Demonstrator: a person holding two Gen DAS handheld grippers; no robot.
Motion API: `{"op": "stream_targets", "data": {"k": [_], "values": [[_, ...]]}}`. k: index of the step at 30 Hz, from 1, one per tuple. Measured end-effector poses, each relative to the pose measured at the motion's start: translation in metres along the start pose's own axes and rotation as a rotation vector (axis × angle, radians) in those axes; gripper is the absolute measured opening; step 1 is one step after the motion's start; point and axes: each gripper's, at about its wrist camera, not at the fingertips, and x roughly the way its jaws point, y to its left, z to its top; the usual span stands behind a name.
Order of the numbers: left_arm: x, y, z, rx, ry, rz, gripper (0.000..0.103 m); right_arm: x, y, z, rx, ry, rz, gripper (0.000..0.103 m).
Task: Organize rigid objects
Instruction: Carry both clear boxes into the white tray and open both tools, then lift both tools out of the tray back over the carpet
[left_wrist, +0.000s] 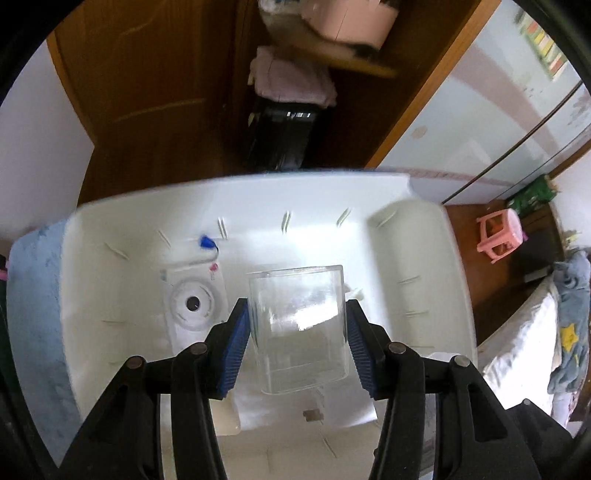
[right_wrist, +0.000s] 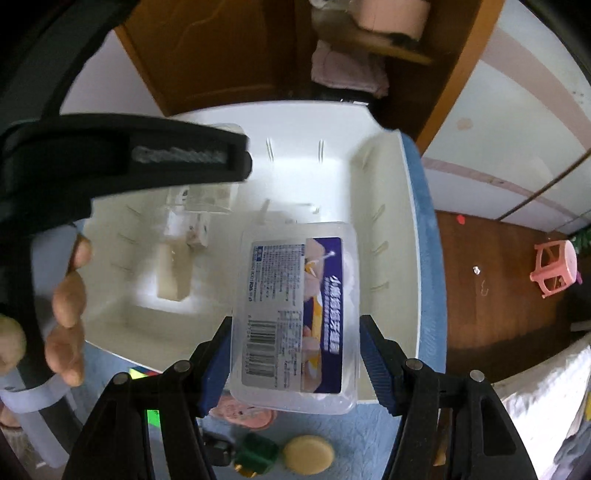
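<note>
Clear cup (left_wrist: 299, 328) clamped in left gripper (left_wrist: 297, 345), labelled box (right_wrist: 295, 317) in right gripper (right_wrist: 295, 363), white bin (left_wrist: 417, 236) holding, seemingly, small cases.

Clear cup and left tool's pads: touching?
Touching. The left wrist view shows both blue pads pressed against the clear cup's sides, holding it above the white bin.
</note>
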Motion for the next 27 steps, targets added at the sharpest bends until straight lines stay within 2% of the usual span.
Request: {"op": "stream_targets", "data": {"k": [3, 6, 8, 9, 10, 11, 17, 21, 27], "values": [[0.011, -0.001, -0.004, 0.002, 0.023, 0.024, 0.055, 0.012, -0.005, 0.004, 0.000, 0.031, 0.015, 0.065], [0.015, 0.002, -0.006, -0.021, 0.069, 0.017, 0.056, 0.015, -0.009, 0.005, 0.012, 0.055, 0.050, 0.066], [0.016, 0.005, -0.007, -0.037, 0.102, 0.003, 0.063, 0.013, -0.012, 0.005, 0.017, 0.057, 0.068, 0.067], [0.012, 0.006, -0.009, -0.044, 0.109, 0.006, 0.073, 0.011, -0.014, 0.005, 0.020, 0.056, 0.074, 0.067], [0.007, 0.006, -0.010, -0.046, 0.101, 0.013, 0.078, 0.008, -0.015, 0.003, 0.024, 0.053, 0.083, 0.067], [0.001, 0.006, -0.011, -0.043, 0.089, 0.017, 0.078, 0.004, -0.016, 0.002, 0.027, 0.049, 0.092, 0.067], [-0.043, 0.005, -0.021, -0.024, 0.043, -0.001, 0.078, -0.023, -0.023, -0.013, 0.047, 0.009, 0.133, 0.071], [-0.071, 0.003, -0.029, 0.007, -0.007, 0.020, 0.078, -0.049, -0.031, -0.029, 0.083, -0.025, 0.175, 0.071], [-0.115, 0.003, -0.041, 0.036, -0.067, 0.002, 0.078, -0.090, -0.037, -0.053, 0.114, -0.089, 0.179, 0.071]]}}
